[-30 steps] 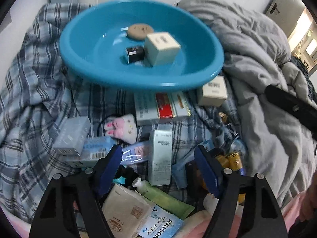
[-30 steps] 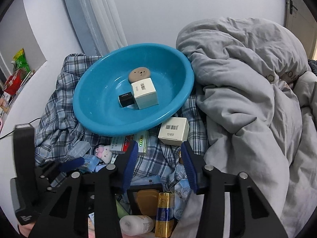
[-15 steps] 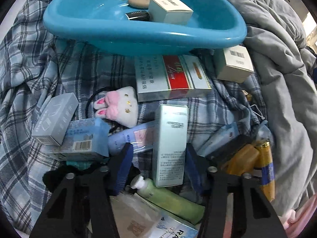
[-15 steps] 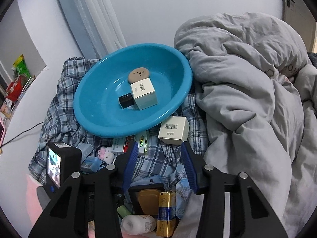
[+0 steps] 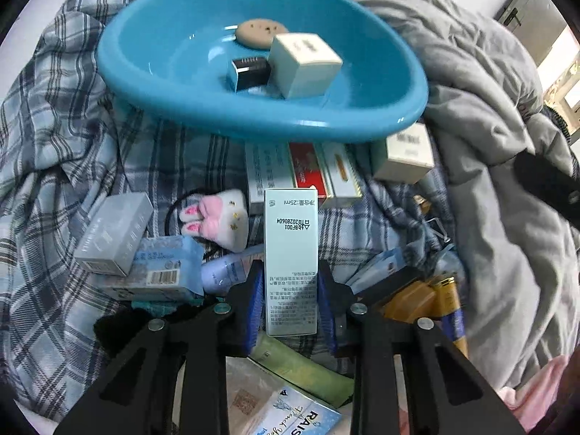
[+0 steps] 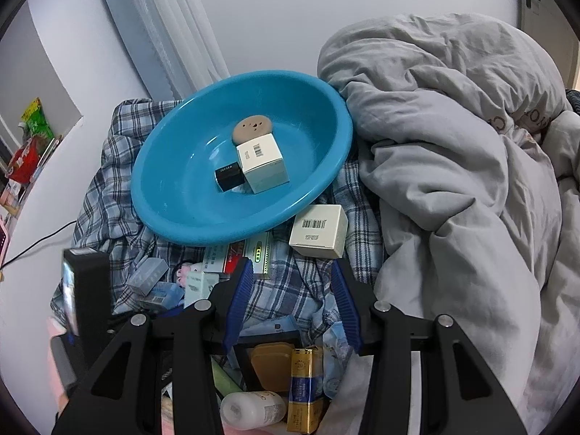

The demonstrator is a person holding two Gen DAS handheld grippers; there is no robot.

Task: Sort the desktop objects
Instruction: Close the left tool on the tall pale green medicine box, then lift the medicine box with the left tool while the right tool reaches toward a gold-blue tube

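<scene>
Left gripper (image 5: 290,304), lower centre of the left wrist view: blue ribbed pads closing on the flanks of a tall pale-green carton (image 5: 291,261), matte card, printed text inverted, pads against both sides. Upper frame: glossy blue plastic basin (image 5: 145,83) holding a cream cube box (image 5: 304,63), a small black box (image 5: 250,72) and a round tan puff (image 5: 259,32). Left of the carton: plush rabbit charm (image 5: 217,223), grey carton (image 5: 114,233), both on plaid cloth (image 5: 54,152).

Right gripper (image 6: 291,299), lower centre of the right wrist view: fingers apart, nothing between, over plaid fabric. Shown only here: white pleated curtain (image 6: 174,29) at upper left, a barcoded white cube box (image 6: 319,232) below the basin rim in full, a gold battery (image 6: 304,388) and white bottle (image 6: 253,409) at bottom. Crumpled grey duvet (image 6: 453,166), right half of both views.
</scene>
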